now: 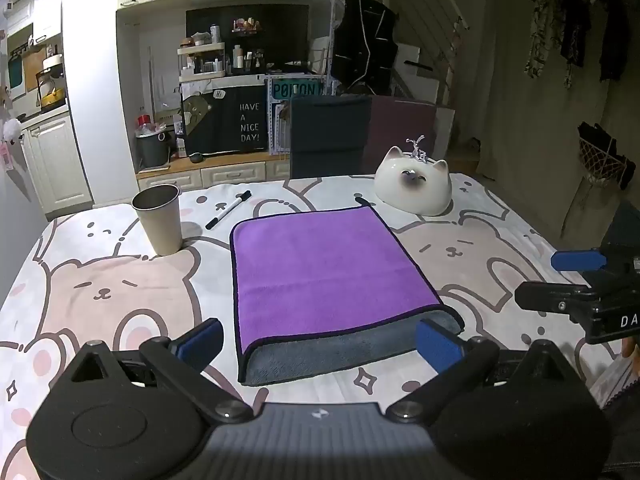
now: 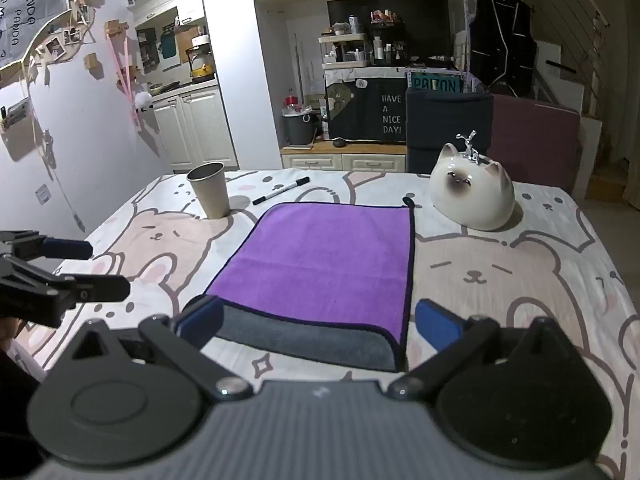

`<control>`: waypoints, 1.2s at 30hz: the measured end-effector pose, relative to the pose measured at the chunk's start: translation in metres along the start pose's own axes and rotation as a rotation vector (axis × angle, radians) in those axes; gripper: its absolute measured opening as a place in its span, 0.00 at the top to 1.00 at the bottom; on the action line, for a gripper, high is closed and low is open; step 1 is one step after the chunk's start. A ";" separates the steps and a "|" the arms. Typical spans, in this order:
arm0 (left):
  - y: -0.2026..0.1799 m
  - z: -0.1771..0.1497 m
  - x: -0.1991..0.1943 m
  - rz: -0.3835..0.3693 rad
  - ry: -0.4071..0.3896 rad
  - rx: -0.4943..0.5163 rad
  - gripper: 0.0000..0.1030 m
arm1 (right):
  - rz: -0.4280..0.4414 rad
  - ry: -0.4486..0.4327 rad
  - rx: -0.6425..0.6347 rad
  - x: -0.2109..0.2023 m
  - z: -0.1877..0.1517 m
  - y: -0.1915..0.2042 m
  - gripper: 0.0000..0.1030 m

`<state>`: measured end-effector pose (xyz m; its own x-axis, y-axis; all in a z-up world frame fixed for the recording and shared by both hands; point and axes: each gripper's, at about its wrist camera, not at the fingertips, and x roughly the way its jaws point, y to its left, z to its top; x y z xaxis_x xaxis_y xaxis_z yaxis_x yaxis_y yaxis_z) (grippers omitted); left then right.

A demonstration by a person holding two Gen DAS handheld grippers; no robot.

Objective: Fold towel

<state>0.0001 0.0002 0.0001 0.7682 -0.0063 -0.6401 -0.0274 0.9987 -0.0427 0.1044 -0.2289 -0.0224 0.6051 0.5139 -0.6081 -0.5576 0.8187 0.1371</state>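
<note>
A purple towel [image 1: 324, 268] with a grey underside lies folded over on the bear-print table, its grey lower layer showing along the near edge. It also shows in the right wrist view [image 2: 324, 268]. My left gripper [image 1: 320, 340] is open and empty, just short of the towel's near edge. My right gripper [image 2: 320, 328] is open and empty, also at the near edge. The right gripper shows at the right of the left wrist view [image 1: 568, 280], and the left gripper shows at the left of the right wrist view [image 2: 92, 268].
A metal cup [image 1: 158, 220] stands left of the towel, with a black marker [image 1: 228, 210] behind it. A white ceramic cat [image 1: 414, 186] sits at the far right corner of the towel. A dark chair [image 1: 328, 136] stands beyond the table's far edge.
</note>
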 end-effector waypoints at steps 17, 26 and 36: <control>0.000 0.000 0.000 0.003 -0.001 0.003 0.02 | -0.003 0.003 0.000 0.000 0.000 0.001 0.00; 0.000 0.000 0.000 0.003 -0.001 0.003 0.02 | -0.005 0.005 -0.001 0.001 0.000 0.001 0.00; 0.000 0.000 0.000 0.003 -0.001 0.003 0.02 | -0.005 0.007 -0.002 0.000 0.002 0.002 0.00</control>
<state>-0.0001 0.0001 0.0000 0.7686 -0.0036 -0.6397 -0.0273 0.9989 -0.0385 0.1046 -0.2268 -0.0210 0.6041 0.5076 -0.6144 -0.5552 0.8211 0.1324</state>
